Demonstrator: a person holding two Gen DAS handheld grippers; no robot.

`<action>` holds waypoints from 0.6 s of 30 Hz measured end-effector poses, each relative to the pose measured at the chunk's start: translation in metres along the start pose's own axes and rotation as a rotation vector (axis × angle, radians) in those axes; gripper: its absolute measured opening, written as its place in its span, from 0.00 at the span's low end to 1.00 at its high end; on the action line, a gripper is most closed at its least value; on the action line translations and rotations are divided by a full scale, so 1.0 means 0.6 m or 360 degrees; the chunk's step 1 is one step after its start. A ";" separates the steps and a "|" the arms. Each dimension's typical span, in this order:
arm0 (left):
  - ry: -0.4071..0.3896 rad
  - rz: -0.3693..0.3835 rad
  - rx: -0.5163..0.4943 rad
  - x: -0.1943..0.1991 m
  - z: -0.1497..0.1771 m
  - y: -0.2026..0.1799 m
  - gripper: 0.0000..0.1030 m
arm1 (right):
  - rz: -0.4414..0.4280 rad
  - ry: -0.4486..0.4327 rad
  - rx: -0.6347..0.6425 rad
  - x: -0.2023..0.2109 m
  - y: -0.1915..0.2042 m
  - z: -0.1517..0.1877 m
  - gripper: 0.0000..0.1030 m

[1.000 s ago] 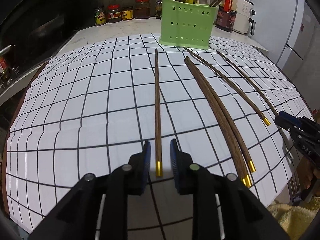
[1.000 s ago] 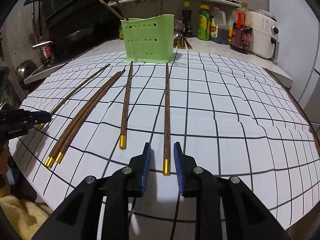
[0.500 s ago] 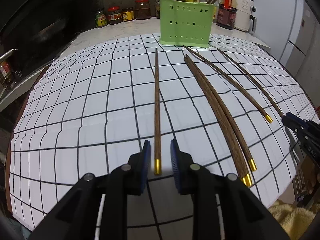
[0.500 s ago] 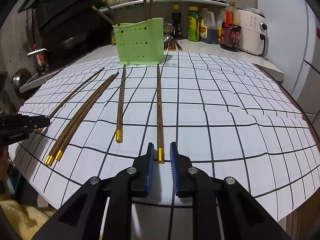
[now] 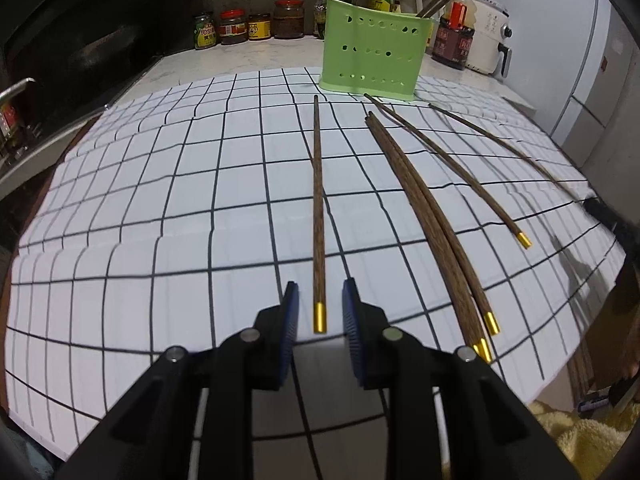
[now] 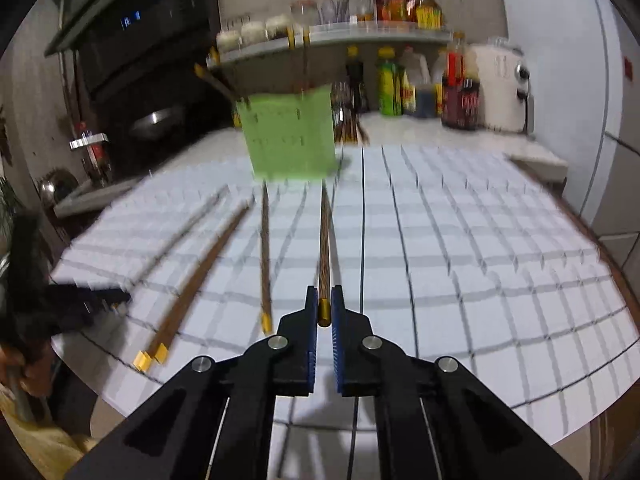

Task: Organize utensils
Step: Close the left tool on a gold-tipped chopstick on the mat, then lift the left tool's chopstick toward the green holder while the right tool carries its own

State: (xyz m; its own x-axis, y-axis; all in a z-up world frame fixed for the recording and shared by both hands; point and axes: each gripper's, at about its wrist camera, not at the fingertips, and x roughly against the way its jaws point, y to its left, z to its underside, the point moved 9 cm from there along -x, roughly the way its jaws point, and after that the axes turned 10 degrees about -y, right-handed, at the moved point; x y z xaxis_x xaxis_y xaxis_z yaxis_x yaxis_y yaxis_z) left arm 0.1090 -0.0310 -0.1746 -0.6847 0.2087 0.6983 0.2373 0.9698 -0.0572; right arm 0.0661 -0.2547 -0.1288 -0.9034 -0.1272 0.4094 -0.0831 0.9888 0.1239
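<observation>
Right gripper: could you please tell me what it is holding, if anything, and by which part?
The right gripper is shut on a wooden chopstick, gripped at its gold-capped end.

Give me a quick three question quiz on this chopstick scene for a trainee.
1. True or false: the right tool is shut on a chopstick.
2. What colour is the utensil holder?
3. The left tool is: A) clamped on a chopstick, B) opening, its pads either side of a gold-tipped chopstick, C) inside the holder.

Key: 1 true; 2 green; 3 B.
</observation>
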 end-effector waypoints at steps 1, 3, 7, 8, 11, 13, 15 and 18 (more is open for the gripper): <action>-0.0002 0.0016 0.0014 0.002 0.002 -0.001 0.28 | -0.0013 -0.0054 -0.0009 0.011 0.003 -0.019 0.07; -0.0005 0.0022 0.0021 0.005 0.005 -0.003 0.29 | -0.0030 -0.0128 -0.0009 0.028 0.010 -0.048 0.07; -0.0007 -0.0029 -0.0014 0.005 0.007 -0.009 0.29 | -0.0034 -0.0205 0.0051 0.045 0.024 -0.080 0.07; -0.0003 -0.0046 -0.0020 0.004 0.007 -0.010 0.29 | -0.0038 -0.0195 0.0055 0.042 0.026 -0.078 0.07; -0.0006 -0.0111 -0.0058 0.004 0.008 -0.008 0.19 | -0.0058 -0.0152 0.0035 0.035 0.029 -0.063 0.07; -0.0012 -0.0126 -0.0081 0.005 0.009 -0.008 0.07 | -0.0069 -0.0112 0.0022 0.025 0.029 -0.049 0.07; -0.0010 -0.0088 -0.0083 0.005 0.006 -0.010 0.07 | -0.0080 -0.0079 0.0007 0.020 0.031 -0.037 0.07; -0.0083 -0.0083 -0.0100 0.018 -0.012 -0.011 0.07 | -0.0098 -0.0047 -0.0015 0.011 0.032 -0.026 0.07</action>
State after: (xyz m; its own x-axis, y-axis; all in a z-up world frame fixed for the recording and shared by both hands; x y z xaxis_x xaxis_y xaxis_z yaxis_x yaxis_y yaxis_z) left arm 0.1051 -0.0361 -0.1618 -0.7318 0.1659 0.6610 0.2417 0.9700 0.0242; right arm 0.0654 -0.2376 -0.1095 -0.9086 -0.1855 0.3741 -0.1352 0.9783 0.1567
